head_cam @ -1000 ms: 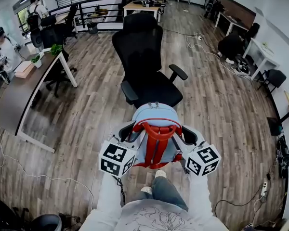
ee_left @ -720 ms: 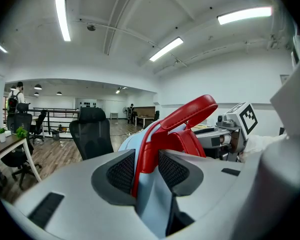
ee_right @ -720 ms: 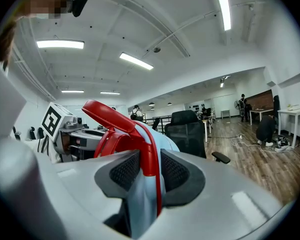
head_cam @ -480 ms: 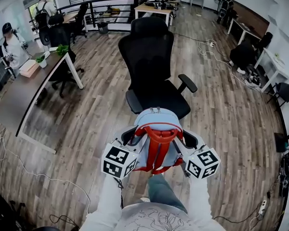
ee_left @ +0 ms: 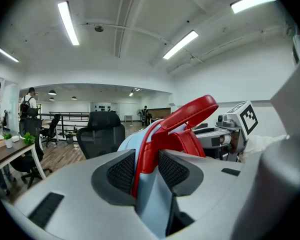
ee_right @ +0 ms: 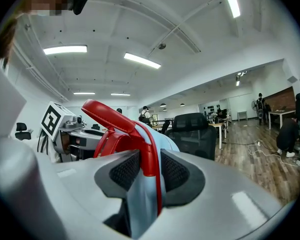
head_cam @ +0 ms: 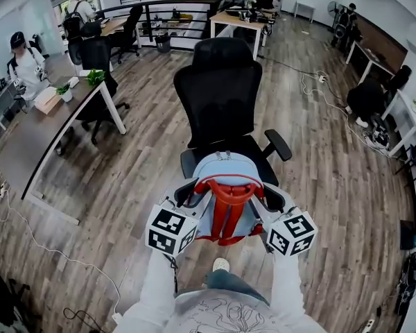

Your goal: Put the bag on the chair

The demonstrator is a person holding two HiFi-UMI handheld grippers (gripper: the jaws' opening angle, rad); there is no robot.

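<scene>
A light blue bag [head_cam: 225, 175] with red handle and straps [head_cam: 227, 193] hangs in the air between my two grippers, just in front of the seat of a black office chair [head_cam: 222, 96]. My left gripper [head_cam: 187, 194] is shut on the bag's left side; the blue fabric and a red strap [ee_left: 142, 159] sit pinched between its pads. My right gripper [head_cam: 269, 198] is shut on the bag's right side, with fabric and red trim [ee_right: 150, 159] between its pads. The chair [ee_left: 101, 131] faces me, backrest upright, and shows past the bag [ee_right: 192, 129].
A long desk [head_cam: 35, 127] with a small plant stands at the left, with another black chair beside it. People stand at the far left and back. More desks and cables line the right side. The wooden floor [head_cam: 333, 172] lies around the chair.
The person has stepped forward with the bag held between both grippers. The chair now sits closer, its seat right behind the bag. Both grips are unchanged.
</scene>
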